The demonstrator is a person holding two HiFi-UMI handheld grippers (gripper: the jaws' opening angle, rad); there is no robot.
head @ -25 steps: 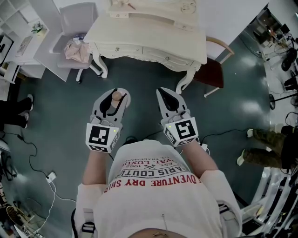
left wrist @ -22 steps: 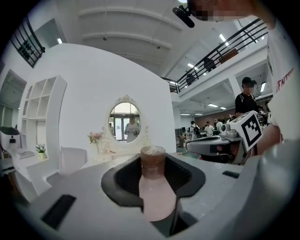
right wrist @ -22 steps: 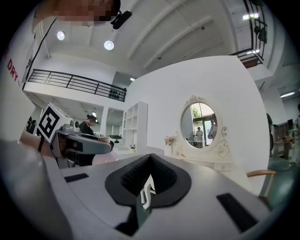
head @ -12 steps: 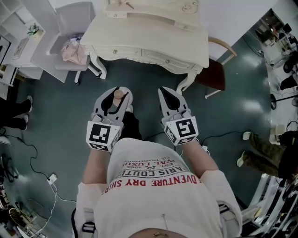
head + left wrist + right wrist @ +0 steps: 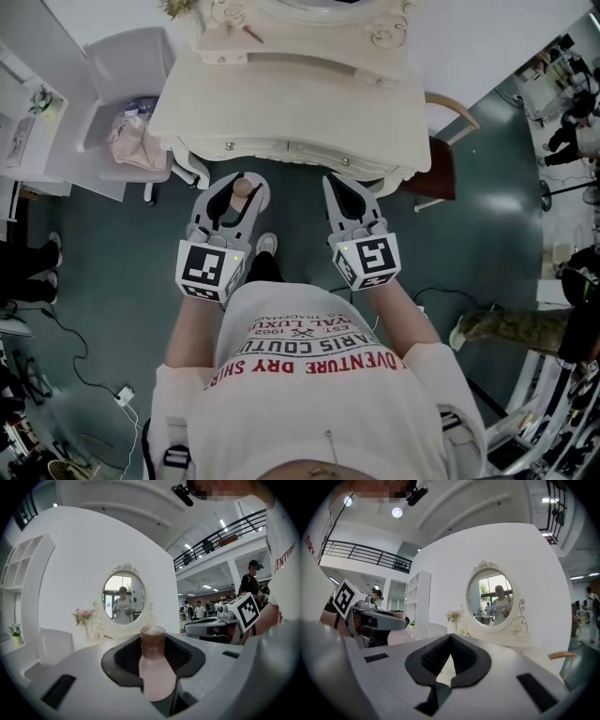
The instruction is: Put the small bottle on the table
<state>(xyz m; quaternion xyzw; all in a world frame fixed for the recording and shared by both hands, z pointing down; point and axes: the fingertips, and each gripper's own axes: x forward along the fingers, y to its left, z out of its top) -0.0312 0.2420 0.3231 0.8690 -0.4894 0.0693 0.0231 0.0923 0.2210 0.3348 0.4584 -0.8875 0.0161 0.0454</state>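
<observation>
The small bottle (image 5: pixel 241 190) has a pale pink body and a brown cap (image 5: pixel 153 639). It stands upright between the jaws of my left gripper (image 5: pixel 234 199), which is shut on its body (image 5: pixel 156 679). My right gripper (image 5: pixel 348 202) is held level beside it, shut and empty, with its jaw tips touching (image 5: pixel 450 637). The cream dressing table (image 5: pixel 281 108) lies just ahead of both grippers, whose tips are over the floor at its front edge. Its oval mirror (image 5: pixel 123 597) shows in both gripper views.
A white chair (image 5: pixel 131 66) with a pink cloth (image 5: pixel 131 145) stands left of the table. A wooden chair (image 5: pixel 439 159) stands at its right corner. A small vase of flowers (image 5: pixel 83 617) sits on the tabletop's left. Cables (image 5: pixel 94 384) trail on the floor.
The dressing table has come nearer as the person walked toward it. Both grippers keep the same pose, and the bottle stays in the left one.
</observation>
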